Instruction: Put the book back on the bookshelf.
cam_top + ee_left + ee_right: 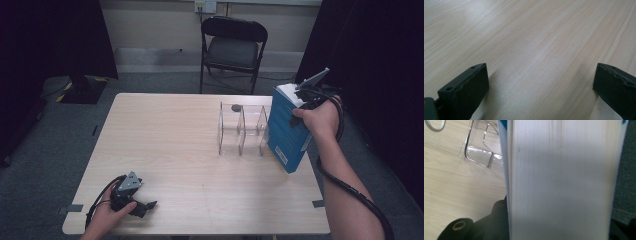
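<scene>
The right gripper [306, 95] squeezes the blue book [289, 131]; keep it straight above the clear rack [243, 129], left gripper [131, 196] open.

The worktop [200, 150] is a pale wood-grain rectangle standing on grey carpet. A clear plastic rack [240, 129] with upright dividers stands directly on its far right part. The left tongs [134, 195], jaws apart, rest on its near left corner.

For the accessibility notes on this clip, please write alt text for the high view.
The right gripper holds a thick blue book tilted beside a clear divided rack on a pale wooden table. The left gripper rests near the table's front left corner.
</scene>
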Demonstrator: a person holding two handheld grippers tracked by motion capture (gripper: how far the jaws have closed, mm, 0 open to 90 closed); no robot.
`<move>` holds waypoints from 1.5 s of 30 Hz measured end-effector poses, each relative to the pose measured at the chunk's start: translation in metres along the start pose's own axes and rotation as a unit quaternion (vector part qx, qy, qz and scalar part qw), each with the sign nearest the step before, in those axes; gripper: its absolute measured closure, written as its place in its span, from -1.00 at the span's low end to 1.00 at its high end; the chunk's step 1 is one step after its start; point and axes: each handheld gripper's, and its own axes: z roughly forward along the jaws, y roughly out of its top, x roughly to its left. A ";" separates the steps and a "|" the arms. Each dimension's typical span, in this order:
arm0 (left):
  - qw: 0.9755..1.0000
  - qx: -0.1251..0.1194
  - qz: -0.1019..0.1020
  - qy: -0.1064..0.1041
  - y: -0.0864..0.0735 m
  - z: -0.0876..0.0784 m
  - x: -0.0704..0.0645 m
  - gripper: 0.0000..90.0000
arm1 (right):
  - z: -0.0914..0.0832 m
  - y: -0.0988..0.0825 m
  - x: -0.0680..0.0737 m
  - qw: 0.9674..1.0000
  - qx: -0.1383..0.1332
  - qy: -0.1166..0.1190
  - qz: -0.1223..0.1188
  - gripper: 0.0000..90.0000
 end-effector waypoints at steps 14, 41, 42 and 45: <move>1.000 0.001 0.004 0.002 0.000 0.000 0.000 -1.00 | 0.009 0.009 -0.004 1.000 -0.016 0.000 0.026 0.37; 1.000 0.001 0.004 0.002 0.000 0.000 0.000 -1.00 | 0.034 0.021 0.003 0.998 -0.035 -0.015 0.045 0.37; 1.000 0.001 0.004 0.002 0.000 0.000 0.000 -1.00 | 0.034 0.021 0.003 0.998 -0.035 -0.015 0.045 0.37; 1.000 0.001 0.004 0.002 0.000 0.000 0.000 -1.00 | 0.036 0.021 0.003 0.998 -0.043 -0.017 0.052 0.37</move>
